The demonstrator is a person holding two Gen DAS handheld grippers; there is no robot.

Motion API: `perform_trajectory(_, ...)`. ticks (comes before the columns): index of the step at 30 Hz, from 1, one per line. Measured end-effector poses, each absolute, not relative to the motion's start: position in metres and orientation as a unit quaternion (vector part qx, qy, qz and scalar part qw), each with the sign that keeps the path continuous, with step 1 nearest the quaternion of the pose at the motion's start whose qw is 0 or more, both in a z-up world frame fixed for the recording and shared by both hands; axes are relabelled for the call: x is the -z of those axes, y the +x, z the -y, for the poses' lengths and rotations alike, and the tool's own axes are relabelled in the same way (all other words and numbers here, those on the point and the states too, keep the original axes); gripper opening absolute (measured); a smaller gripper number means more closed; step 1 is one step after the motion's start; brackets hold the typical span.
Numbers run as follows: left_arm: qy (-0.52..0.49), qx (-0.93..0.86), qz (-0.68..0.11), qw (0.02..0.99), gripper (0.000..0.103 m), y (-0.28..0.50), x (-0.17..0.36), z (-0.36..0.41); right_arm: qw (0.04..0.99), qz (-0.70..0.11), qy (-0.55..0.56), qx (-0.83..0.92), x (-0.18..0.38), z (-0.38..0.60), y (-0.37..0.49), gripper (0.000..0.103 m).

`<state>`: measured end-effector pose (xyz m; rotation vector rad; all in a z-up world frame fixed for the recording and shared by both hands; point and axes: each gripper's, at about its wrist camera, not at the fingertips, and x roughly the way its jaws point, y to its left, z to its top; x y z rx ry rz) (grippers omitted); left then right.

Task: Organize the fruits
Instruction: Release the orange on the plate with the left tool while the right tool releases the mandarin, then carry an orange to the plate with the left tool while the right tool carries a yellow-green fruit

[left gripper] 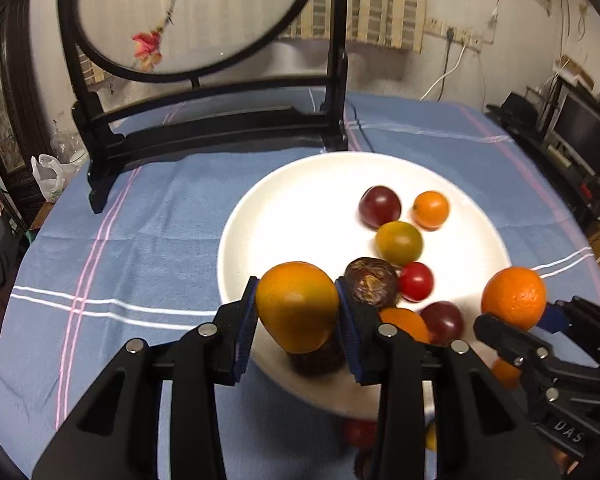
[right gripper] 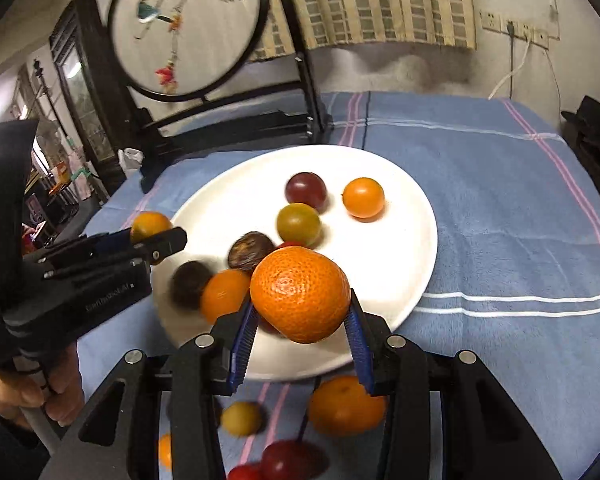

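A white plate on the blue cloth holds several small fruits: dark red, orange, yellow-green, red and brown ones. My left gripper is shut on a yellow-orange fruit above the plate's near left rim; it also shows in the right wrist view. My right gripper is shut on an orange mandarin above the plate's near edge; the mandarin also shows in the left wrist view.
A black wooden stand with a round embroidered screen stands behind the plate. Loose fruits lie on the cloth before the plate: an orange, a yellow-green one and red ones. The table edge is at the left.
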<state>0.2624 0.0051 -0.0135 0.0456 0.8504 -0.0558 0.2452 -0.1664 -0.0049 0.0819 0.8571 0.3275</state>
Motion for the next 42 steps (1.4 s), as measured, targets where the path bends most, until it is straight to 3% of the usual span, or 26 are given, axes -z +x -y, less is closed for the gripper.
perform_trajectory(2,0.023,0.024,-0.419,0.907,0.037,0.27,0.021,-0.002,0.893,-0.42,0.047,-0.157,0.009,0.168,0.253,0.045)
perform_trajectory(4,0.021,0.024,-0.423,0.906,0.04,0.273,0.024,0.0,0.888,-0.427,0.061,-0.16,0.013,0.171,0.259,0.055)
perform_trajectory(5,0.019,0.024,-0.421,0.907,0.05,0.271,0.024,0.001,0.889,-0.425,0.065,-0.158,0.013,0.172,0.259,0.06)
perform_trajectory(9,0.033,0.016,-0.391,0.92,0.067,0.253,0.01,0.004,0.891,-0.423,0.067,-0.153,0.013,0.179,0.252,0.061)
perform_trajectory(15,0.014,0.015,-0.381,0.924,0.08,0.218,-0.005,-0.001,0.898,-0.409,0.061,-0.154,0.0,0.191,0.222,0.062)
perform_trajectory(25,-0.013,0.035,-0.402,0.915,0.082,0.154,0.006,0.001,0.899,-0.404,0.045,-0.161,0.001,0.201,0.158,0.065)
perform_trajectory(37,0.011,0.053,-0.441,0.896,0.082,0.122,0.046,0.026,0.905,-0.391,0.049,-0.161,0.006,0.212,0.141,0.065)
perform_trajectory(42,0.025,0.073,-0.447,0.891,0.071,0.122,0.056,0.038,0.908,-0.385,0.045,-0.159,0.003,0.213,0.139,0.065)
